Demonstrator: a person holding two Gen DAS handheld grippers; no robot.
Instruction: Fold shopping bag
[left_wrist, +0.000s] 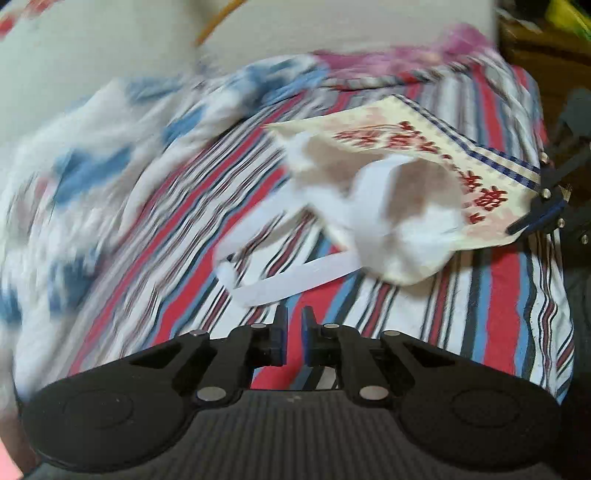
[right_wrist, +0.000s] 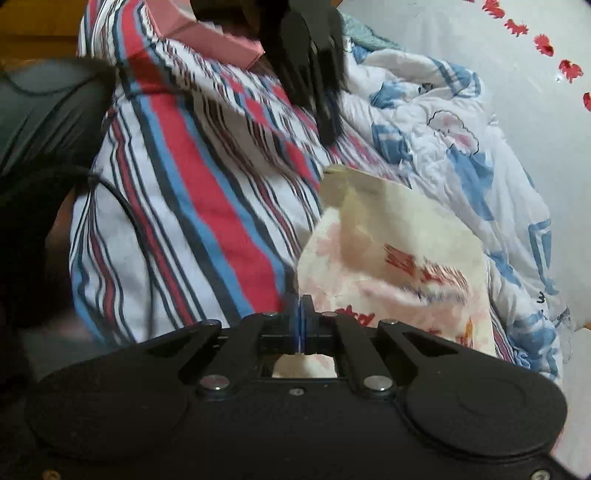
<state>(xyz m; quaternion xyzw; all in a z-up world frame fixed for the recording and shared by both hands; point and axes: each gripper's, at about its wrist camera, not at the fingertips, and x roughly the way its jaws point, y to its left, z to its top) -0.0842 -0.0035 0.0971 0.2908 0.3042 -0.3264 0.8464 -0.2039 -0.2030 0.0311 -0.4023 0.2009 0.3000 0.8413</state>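
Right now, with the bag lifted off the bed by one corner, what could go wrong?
1. Only the right tongs pinch the bag, at its edge; it could slip free.
2. The left tongs hold nothing, and the bag's mouth sags open, so a fold may come out crooked.
3. The handles trail loose on the sheet and could get caught inside the fold.

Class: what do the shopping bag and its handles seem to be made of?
Shopping bag: probably thin matte fabric, perhaps non-woven; it crumples softly, red print on cream. Handles: flat white fabric-like straps, lying limp on the striped sheet.
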